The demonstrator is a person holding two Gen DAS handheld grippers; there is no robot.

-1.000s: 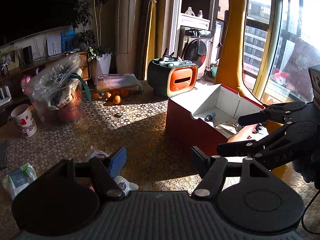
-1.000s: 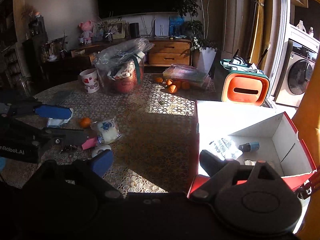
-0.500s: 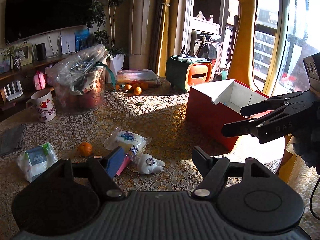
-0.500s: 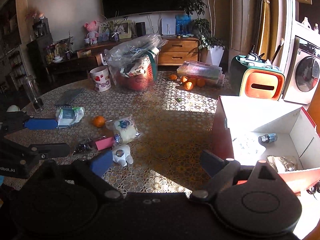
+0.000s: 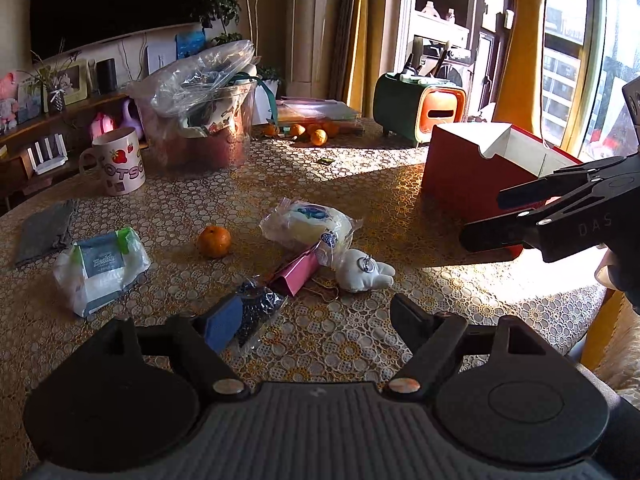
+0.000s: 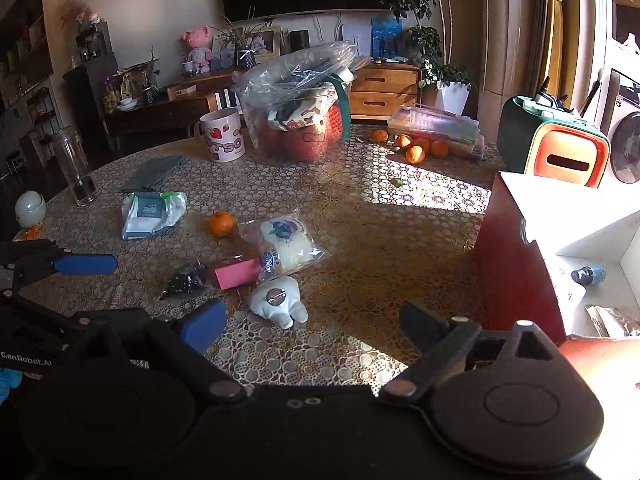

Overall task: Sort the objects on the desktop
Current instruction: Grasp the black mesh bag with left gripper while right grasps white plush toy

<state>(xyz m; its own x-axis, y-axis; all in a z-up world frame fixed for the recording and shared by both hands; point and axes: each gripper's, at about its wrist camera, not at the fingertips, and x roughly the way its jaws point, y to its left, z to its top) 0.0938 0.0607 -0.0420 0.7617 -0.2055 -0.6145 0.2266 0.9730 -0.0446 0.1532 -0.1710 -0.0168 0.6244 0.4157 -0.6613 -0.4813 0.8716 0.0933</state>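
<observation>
Loose items lie in the middle of the lace-covered table: a small dark packet, a pink box, a white tooth-shaped plush, a wrapped bun, a tangerine and a wipes pack. My left gripper hovers just short of them, its jaws opening with nothing between them; the dark packet lies by its blue pad. My right gripper stands open and empty, the plush just ahead of it. A red box with a white inside stands at the right.
A small blue bottle and a foil packet lie in the red box. Behind stand a strawberry mug, a clear tub under a plastic bag, more tangerines, a green-orange case, a glass.
Both grippers have come down and closer to the loose items, which now fill the middle of both views. The left jaws stand wider apart than before.
</observation>
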